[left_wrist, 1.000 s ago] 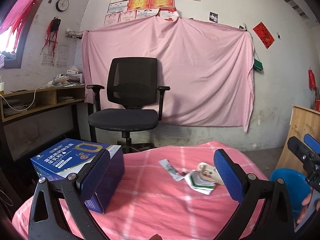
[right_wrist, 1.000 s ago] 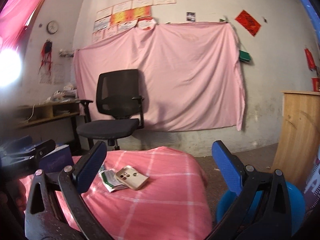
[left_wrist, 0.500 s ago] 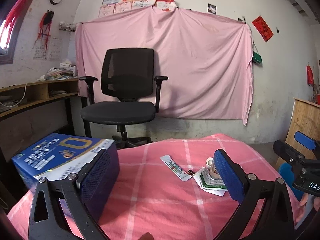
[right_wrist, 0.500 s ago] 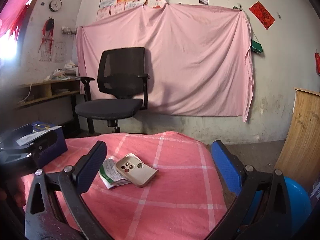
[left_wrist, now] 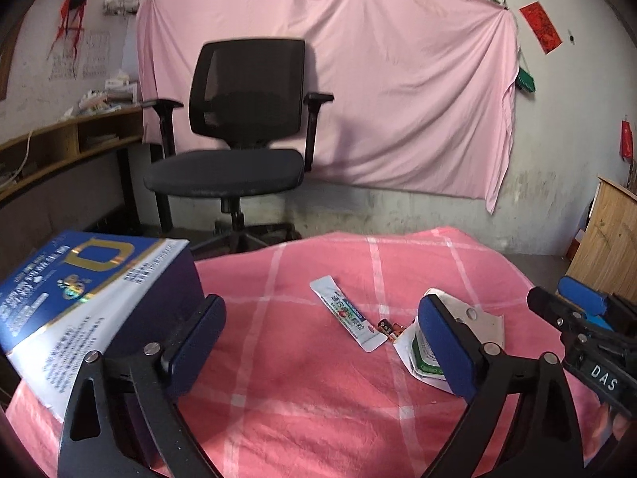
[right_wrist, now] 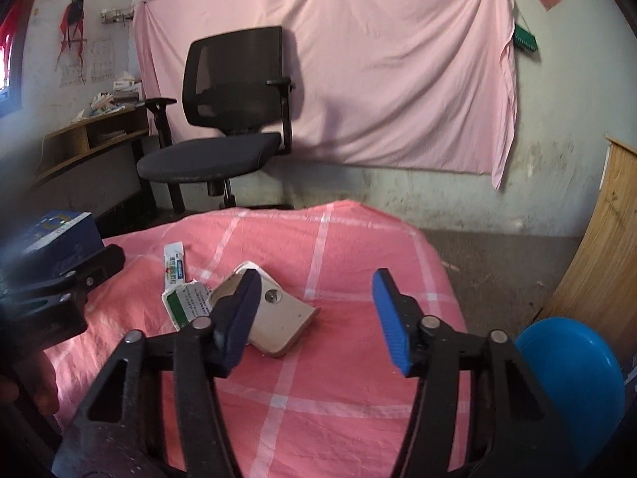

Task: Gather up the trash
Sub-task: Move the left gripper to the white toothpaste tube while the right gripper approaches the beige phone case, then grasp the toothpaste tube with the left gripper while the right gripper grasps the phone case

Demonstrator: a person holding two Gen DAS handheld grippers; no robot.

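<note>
We hover both tongs over pink cloth [right_wrist: 342, 358]. Right tongs [right_wrist: 314, 318] closing, nothing clenched; phone case [right_wrist: 278, 318] just ahead of left pad. Left tongs [left_wrist: 322, 342] closing, empty; sachet [left_wrist: 346, 314] ahead between pads, box [left_wrist: 79, 298] beside left pad. Blue bin [right_wrist: 569, 362] right, likely for trash.

The right gripper [right_wrist: 314, 318] hangs over the pink cloth [right_wrist: 338, 378] — jaws closing, nothing between them.
</note>
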